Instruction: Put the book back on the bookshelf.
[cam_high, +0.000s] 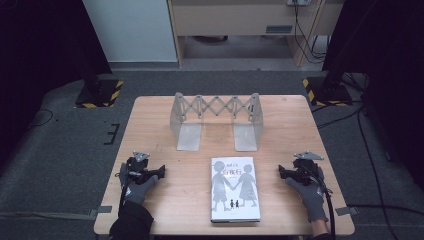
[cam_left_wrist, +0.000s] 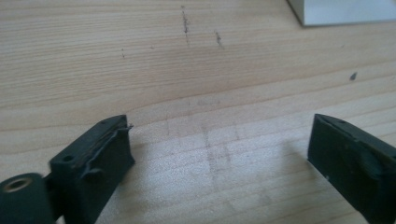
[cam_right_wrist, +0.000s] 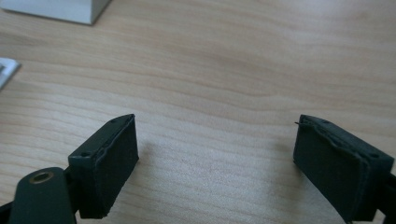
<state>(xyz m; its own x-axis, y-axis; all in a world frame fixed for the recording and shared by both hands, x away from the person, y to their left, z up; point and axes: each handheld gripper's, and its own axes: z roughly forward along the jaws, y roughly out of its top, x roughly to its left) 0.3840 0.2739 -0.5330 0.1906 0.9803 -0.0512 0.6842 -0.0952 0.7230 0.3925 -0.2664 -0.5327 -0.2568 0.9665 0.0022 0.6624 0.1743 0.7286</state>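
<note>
Resting on the table (cam_high: 170, 200) with fingers spread and empty, left gripper (cam_high: 161, 172) and right gripper (cam_high: 281, 172) flanked the book (cam_high: 234, 189); approach both long edges level.

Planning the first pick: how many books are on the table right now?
1. A single book lies flat, cover up, near the front edge of the table, between the left gripper and right gripper. The expandable bookend rack behind it holds none.
</note>
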